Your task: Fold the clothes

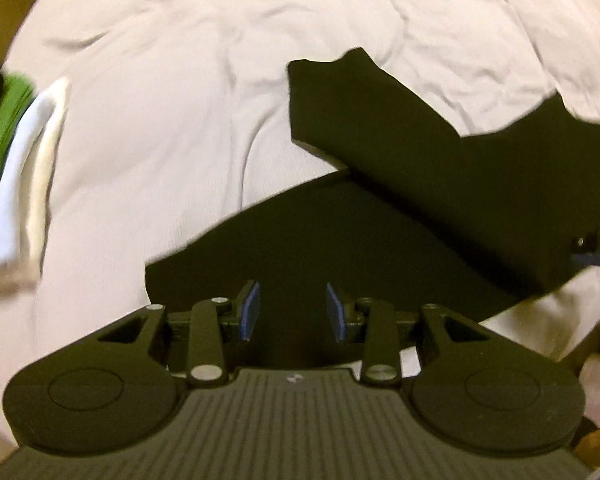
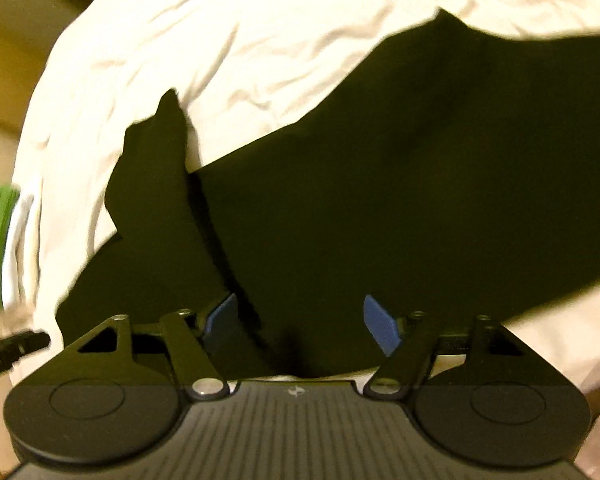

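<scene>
A dark, almost black cloth garment (image 1: 400,208) lies spread on a wrinkled off-white bed sheet (image 1: 172,128), in the near and right part of the left wrist view. One long, sleeve-like part of it is folded over the flat part and points toward the far left, ending in a squared edge. The left gripper (image 1: 293,312) hovers just above the near edge of the flat part; its jaws stand apart with a clear gap, nothing between the blue pads (image 1: 249,312). At the far left edge of this view sits a small stack of folded clothes, green and white (image 1: 8,152), blurred. The tip of the right gripper shows at the right edge, by the raised cloth.

In the right wrist view the same dark garment (image 2: 380,184) fills the middle and right of the scene over the off-white sheet (image 2: 204,48). The right gripper (image 2: 302,322) has its jaws spread wide, the blue pads (image 2: 382,326) well apart; dark cloth lies in the gap, but whether any pad touches it cannot be told. The green and white stack (image 2: 0,248) is at the left edge
</scene>
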